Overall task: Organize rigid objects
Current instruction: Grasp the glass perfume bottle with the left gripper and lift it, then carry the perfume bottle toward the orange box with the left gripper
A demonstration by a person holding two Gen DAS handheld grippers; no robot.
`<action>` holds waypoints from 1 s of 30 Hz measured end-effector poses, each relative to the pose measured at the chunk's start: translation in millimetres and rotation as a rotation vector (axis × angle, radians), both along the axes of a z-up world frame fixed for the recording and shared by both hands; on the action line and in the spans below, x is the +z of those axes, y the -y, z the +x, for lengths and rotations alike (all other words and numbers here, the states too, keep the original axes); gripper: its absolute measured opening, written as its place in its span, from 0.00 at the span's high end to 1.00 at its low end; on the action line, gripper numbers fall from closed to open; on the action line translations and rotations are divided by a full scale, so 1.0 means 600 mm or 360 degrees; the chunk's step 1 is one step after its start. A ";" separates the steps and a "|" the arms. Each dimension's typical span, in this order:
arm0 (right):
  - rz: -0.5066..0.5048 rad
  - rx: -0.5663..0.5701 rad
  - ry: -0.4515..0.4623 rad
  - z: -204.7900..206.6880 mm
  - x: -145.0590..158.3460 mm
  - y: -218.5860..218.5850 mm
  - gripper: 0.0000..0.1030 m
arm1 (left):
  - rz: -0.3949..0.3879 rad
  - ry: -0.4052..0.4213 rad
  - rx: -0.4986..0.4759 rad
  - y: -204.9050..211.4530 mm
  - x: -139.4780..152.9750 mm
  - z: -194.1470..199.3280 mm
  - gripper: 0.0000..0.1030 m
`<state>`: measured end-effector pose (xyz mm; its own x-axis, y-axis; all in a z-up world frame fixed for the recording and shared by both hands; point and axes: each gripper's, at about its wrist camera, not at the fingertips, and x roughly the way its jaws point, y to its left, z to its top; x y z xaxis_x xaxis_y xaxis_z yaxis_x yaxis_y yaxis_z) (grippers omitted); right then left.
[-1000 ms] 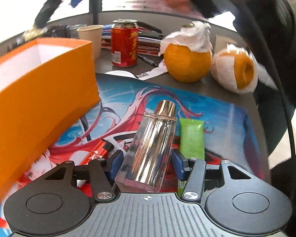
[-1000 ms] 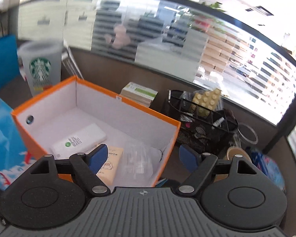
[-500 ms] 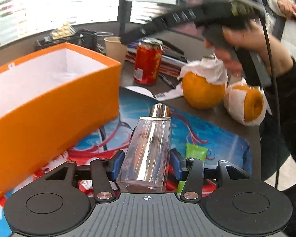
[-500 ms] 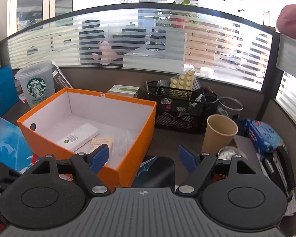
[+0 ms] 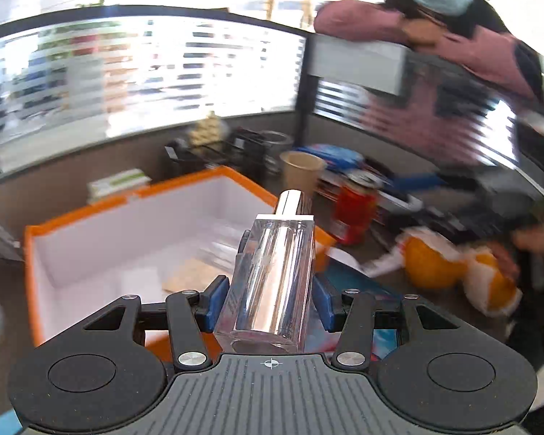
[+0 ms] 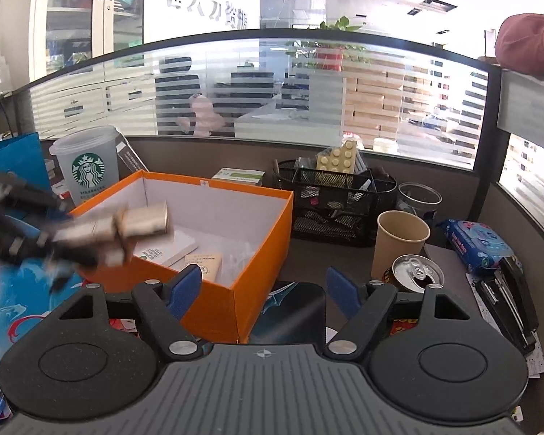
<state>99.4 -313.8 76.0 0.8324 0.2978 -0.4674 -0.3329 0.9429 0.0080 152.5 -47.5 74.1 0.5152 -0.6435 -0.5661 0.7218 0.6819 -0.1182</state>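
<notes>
Since the earlier frame your left gripper (image 5: 268, 299) has lifted the clear glass perfume bottle (image 5: 272, 282) off the printed desk mat and brought it up over the near wall of the orange box (image 5: 90, 214); the bottle was lying on the mat a second ago and now hangs above the box rim, its metallic cap (image 5: 290, 201) pointing away from you. Both blue pads (image 5: 214, 301) pinch the bottle's flat sides near its base. In the right wrist view the same bottle shows as a blurred shape at the box's left edge. Your right gripper (image 6: 263, 290) is spread wide with nothing between its pads, sitting over the box's near right corner (image 6: 235, 301). Inside the box lie a white slab with a green logo (image 6: 167, 248), a tan packet (image 6: 205, 262) and a clear plastic item. Beside the box stand a paper cup (image 6: 399, 243) and a red drink can (image 5: 355, 214); two oranges in white wrapping (image 5: 431, 264) lie further right
</notes>
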 end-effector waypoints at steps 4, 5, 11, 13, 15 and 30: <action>-0.0008 0.0034 0.0020 -0.021 -0.001 -0.004 0.28 | 0.0009 -0.0040 0.0099 -0.007 0.006 0.044 0.54; -0.0015 0.0046 0.0023 -0.025 -0.002 -0.005 0.28 | 0.0011 -0.0049 0.0113 -0.009 0.006 0.053 0.54; -0.0011 0.0094 0.0004 -0.043 -0.010 -0.013 0.28 | -0.0054 -0.0123 0.0188 -0.020 -0.002 0.089 0.54; -0.0008 0.0120 -0.0014 -0.048 -0.016 -0.016 0.28 | -0.0064 -0.0128 0.0181 -0.022 -0.007 0.085 0.54; 0.0014 0.0178 -0.0068 -0.049 -0.027 -0.023 0.28 | -0.0071 -0.0145 0.0168 -0.024 -0.013 0.076 0.54; 0.0596 0.0512 -0.0478 0.023 -0.177 -0.183 0.43 | -0.0199 -0.0279 0.0062 -0.009 -0.054 -0.007 0.54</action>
